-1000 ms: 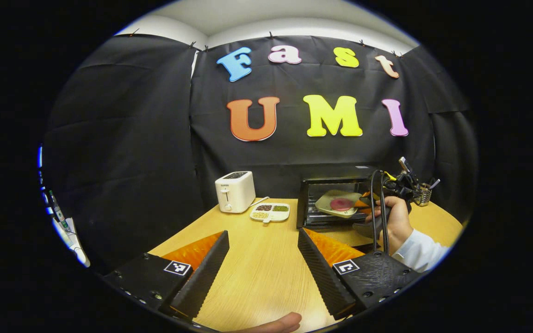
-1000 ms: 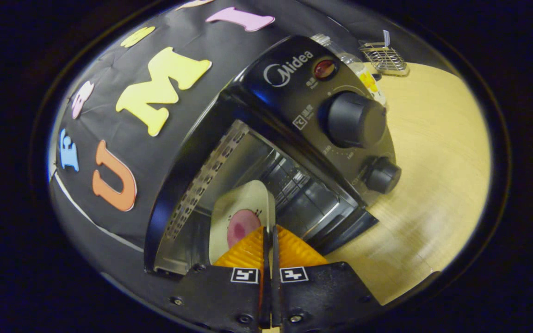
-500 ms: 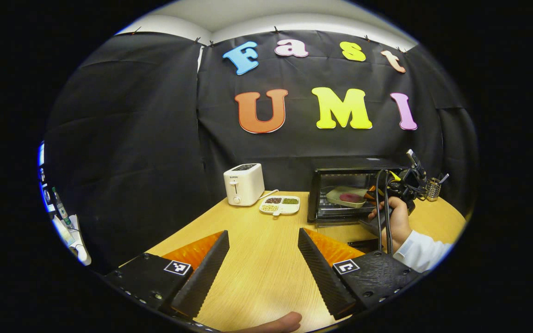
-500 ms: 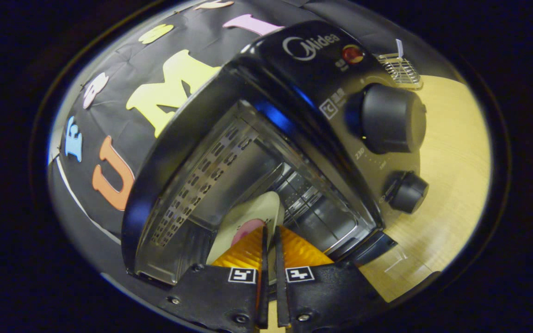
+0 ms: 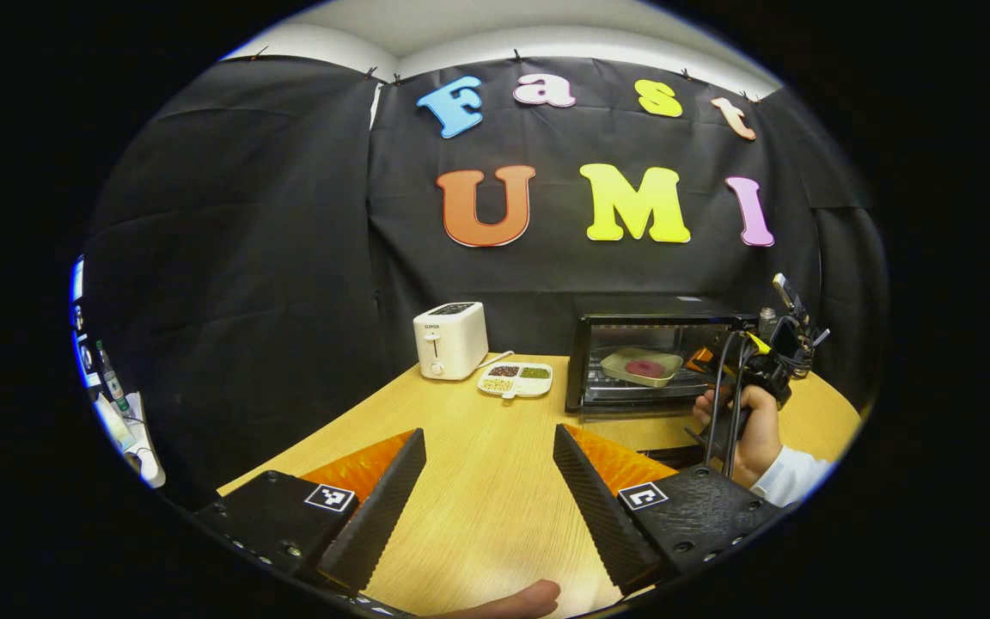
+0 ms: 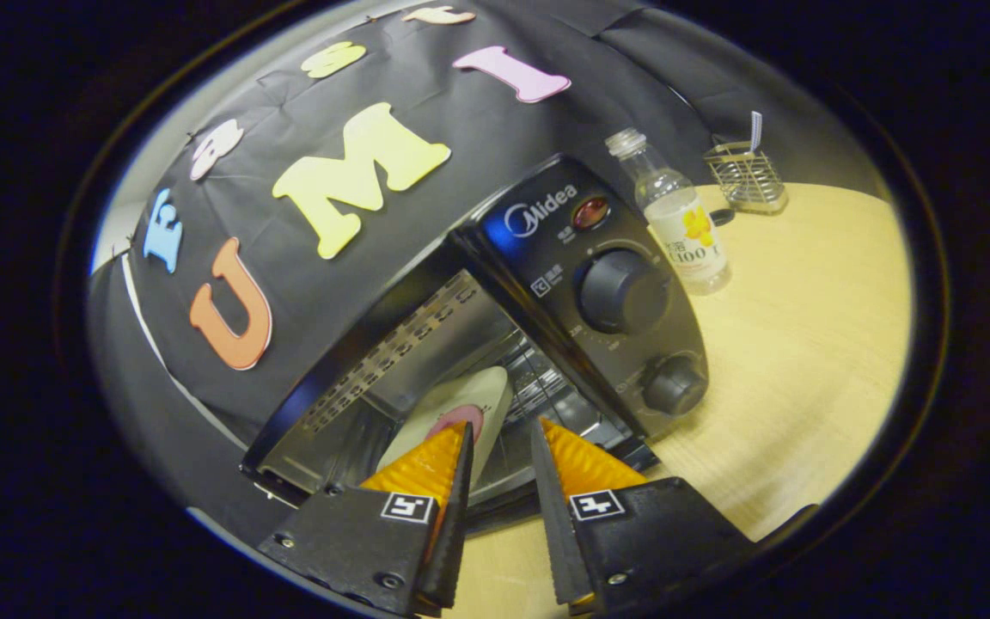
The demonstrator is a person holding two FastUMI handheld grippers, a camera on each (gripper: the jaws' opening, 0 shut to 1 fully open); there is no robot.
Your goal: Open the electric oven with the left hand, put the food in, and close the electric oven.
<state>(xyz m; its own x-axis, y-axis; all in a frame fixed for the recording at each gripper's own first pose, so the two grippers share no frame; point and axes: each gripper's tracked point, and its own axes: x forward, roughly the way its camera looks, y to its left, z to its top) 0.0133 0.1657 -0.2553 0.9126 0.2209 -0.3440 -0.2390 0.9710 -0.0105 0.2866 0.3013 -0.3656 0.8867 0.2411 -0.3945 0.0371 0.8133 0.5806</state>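
The black electric oven (image 5: pixel 658 320) stands open at the back right of the wooden table. Inside it a pale plate (image 5: pixel 641 366) with a pink round of food (image 5: pixel 645 368) rests on the rack. My right gripper (image 6: pixel 500 424) is open just outside the oven mouth, with the plate (image 6: pixel 448 408) beyond its tips and free of both. In the left gripper view that right gripper (image 5: pixel 703 359) sits at the oven's right front, held by a hand (image 5: pixel 753 425). My left gripper (image 5: pixel 488 432) hangs open over the table's near part, holding nothing.
A white toaster (image 5: pixel 450 339) and a divided dish of grains (image 5: pixel 515 379) stand left of the oven. Right of the oven are a clear bottle (image 6: pixel 680 219) and a wire basket (image 6: pixel 744 176). The oven's two knobs (image 6: pixel 624 291) face my right gripper.
My right gripper opened, let go of the plate inside the oven, and drew back from the oven mouth. The left gripper stayed open, barely shifting.
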